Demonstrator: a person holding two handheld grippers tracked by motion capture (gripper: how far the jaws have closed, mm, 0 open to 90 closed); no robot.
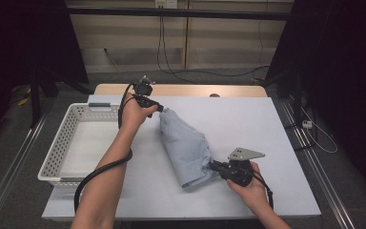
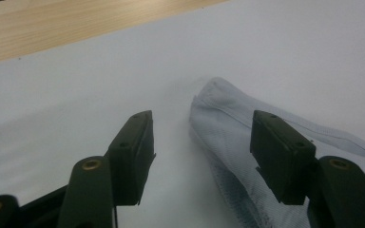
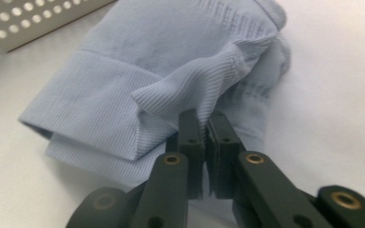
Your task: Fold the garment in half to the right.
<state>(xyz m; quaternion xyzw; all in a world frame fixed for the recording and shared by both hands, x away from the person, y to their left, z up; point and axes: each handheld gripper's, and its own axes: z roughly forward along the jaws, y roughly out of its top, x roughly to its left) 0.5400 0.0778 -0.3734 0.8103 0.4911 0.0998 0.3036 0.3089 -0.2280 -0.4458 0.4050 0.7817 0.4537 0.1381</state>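
The folded light-blue ribbed cloth garment (image 1: 186, 145) lies on the white table sheet (image 1: 248, 124), running from the far middle down toward my right, just beside the white perforated plastic basket (image 1: 57, 152) at the table's left. My right gripper (image 1: 215, 166) has its jaws pinched tight on a fold at the garment's near end; in the right gripper view the ribbed fabric (image 3: 171, 80) bunches up between the two pads. My left gripper (image 1: 161, 109) sits at the garment's far tip with its jaws parted. In the left gripper view the cloth (image 2: 228, 123) passes between them, close beside one pad, but I cannot see either pad pressing on it. The pale wooden tabletop (image 1: 181, 89) shows beyond the sheet.
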